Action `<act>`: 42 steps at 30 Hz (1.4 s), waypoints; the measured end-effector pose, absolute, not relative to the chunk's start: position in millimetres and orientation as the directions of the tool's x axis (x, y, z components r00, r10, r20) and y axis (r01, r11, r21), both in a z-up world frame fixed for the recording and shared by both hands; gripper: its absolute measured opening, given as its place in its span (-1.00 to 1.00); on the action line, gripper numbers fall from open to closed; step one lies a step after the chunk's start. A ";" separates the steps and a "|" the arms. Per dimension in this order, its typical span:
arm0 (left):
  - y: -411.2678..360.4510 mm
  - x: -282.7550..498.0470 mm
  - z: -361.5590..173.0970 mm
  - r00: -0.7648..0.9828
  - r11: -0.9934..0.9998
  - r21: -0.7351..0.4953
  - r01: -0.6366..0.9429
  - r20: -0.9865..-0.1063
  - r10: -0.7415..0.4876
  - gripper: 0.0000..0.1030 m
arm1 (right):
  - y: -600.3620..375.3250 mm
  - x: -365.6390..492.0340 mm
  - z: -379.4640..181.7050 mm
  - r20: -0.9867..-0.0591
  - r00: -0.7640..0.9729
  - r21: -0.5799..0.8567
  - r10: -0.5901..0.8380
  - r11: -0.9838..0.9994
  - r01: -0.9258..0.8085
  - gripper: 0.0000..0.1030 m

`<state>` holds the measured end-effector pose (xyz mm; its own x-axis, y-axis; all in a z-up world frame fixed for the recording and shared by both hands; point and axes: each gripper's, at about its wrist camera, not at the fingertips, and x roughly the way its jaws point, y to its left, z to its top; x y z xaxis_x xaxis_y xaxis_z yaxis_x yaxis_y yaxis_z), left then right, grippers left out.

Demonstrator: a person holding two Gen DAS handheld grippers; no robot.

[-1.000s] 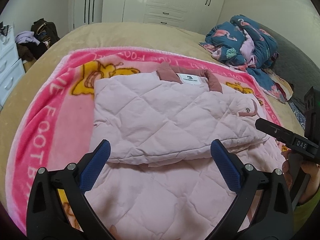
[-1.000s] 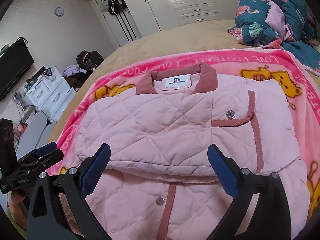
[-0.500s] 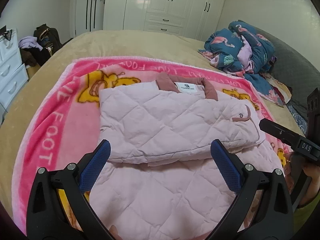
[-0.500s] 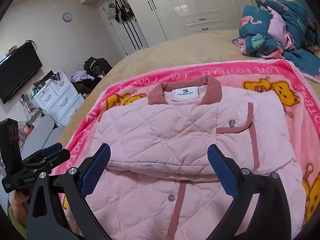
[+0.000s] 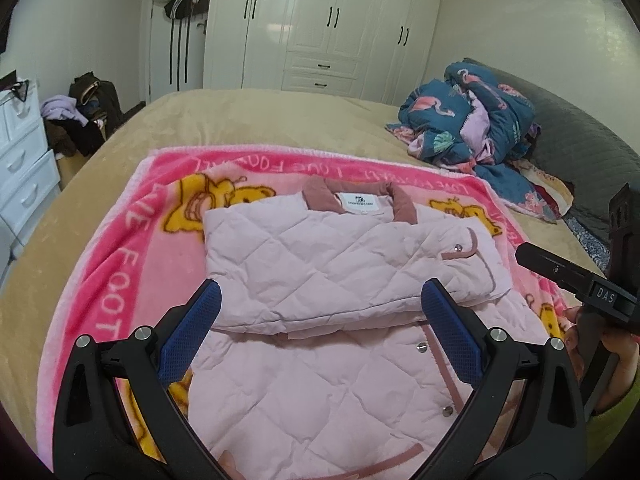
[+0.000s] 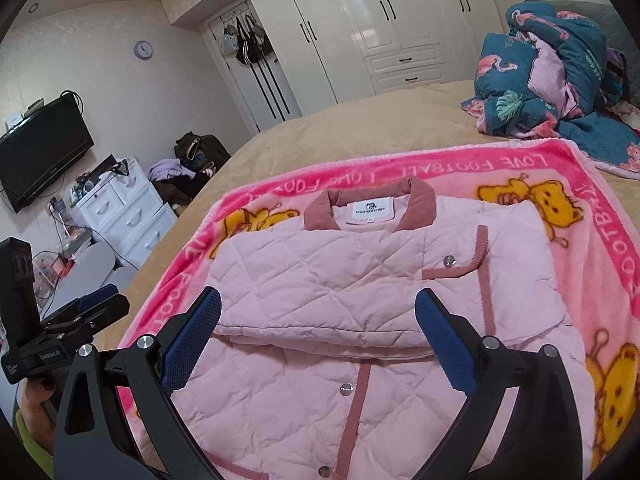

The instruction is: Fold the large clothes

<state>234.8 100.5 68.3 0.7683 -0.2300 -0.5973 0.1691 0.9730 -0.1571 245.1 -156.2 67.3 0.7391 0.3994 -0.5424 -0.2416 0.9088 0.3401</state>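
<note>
A jacket (image 5: 344, 280) lies on a blanket (image 5: 120, 272), and the blanket lies on a bed (image 5: 248, 120). The jacket's collar (image 6: 370, 210) points toward the far side, its upper part folded over the part nearer the cameras. A heap of bedding (image 5: 468, 120) sits on the bed behind the blanket and to the right. A wardrobe (image 5: 328, 24) stands behind the bed. A chest of drawers (image 6: 120, 208) stands left of the bed, with a television (image 6: 40, 152) on the wall above it. Clothes and bags (image 5: 84, 112) are piled between the drawers and the wardrobe. The left gripper (image 5: 320, 332) and the right gripper (image 6: 318, 332) hang over the jacket's near part, apart from each other, left and right.
</note>
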 end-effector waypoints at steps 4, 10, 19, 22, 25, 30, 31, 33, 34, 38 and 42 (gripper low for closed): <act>102.6 225.5 75.8 0.782 0.973 -0.155 0.169 -0.580 -0.228 0.82 | -164.7 234.6 74.8 -0.528 0.751 0.338 0.396 0.910 -0.241 0.88; 103.9 212.6 83.6 0.795 0.975 -0.145 0.167 -0.565 -0.220 0.82 | -175.2 221.0 82.3 -0.513 0.763 0.333 0.394 0.910 -0.246 0.88; 97.7 198.5 82.3 0.798 0.980 -0.116 0.163 -0.569 -0.200 0.82 | -189.5 198.0 88.1 -0.501 0.775 0.316 0.384 0.915 -0.250 0.89; 93.4 194.5 79.1 0.795 0.982 -0.104 0.160 -0.576 -0.190 0.82 | -192.8 189.4 87.7 -0.503 0.777 0.302 0.379 0.919 -0.253 0.89; 86.0 188.7 76.0 0.795 0.981 -0.097 0.166 -0.575 -0.192 0.82 | -196.5 181.2 86.1 -0.506 0.775 0.294 0.378 0.920 -0.257 0.89; 80.5 176.4 64.5 0.788 0.979 -0.110 0.170 -0.582 -0.202 0.82 | -201.3 171.7 81.1 -0.513 0.774 0.280 0.370 0.925 -0.256 0.89; 78.4 173.5 61.0 0.784 0.980 -0.107 0.169 -0.587 -0.199 0.82 | -202.6 169.6 79.9 -0.514 0.775 0.278 0.368 0.926 -0.256 0.89; 74.4 168.7 56.3 0.780 0.980 -0.099 0.173 -0.593 -0.197 0.82 | -204.1 166.3 78.6 -0.516 0.773 0.277 0.368 0.926 -0.256 0.89; 73.1 166.7 54.8 0.779 0.980 -0.095 0.174 -0.595 -0.196 0.82 | -205.2 164.5 77.5 -0.517 0.773 0.277 0.367 0.927 -0.254 0.89; 67.4 156.7 49.0 0.776 0.979 -0.089 0.182 -0.598 -0.198 0.82 | -208.1 160.2 73.8 -0.522 0.769 0.280 0.370 0.925 -0.256 0.89; 63.3 145.9 43.4 0.777 0.980 -0.082 0.180 -0.600 -0.192 0.82 | -208.6 156.4 68.6 -0.528 0.762 0.281 0.375 0.924 -0.260 0.89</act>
<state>145.9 63.3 43.4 0.7765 -0.1925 -0.6000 0.1798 0.9803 -0.0818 156.4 -208.6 68.6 0.7620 0.3749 -0.5280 -0.2600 0.9239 0.2808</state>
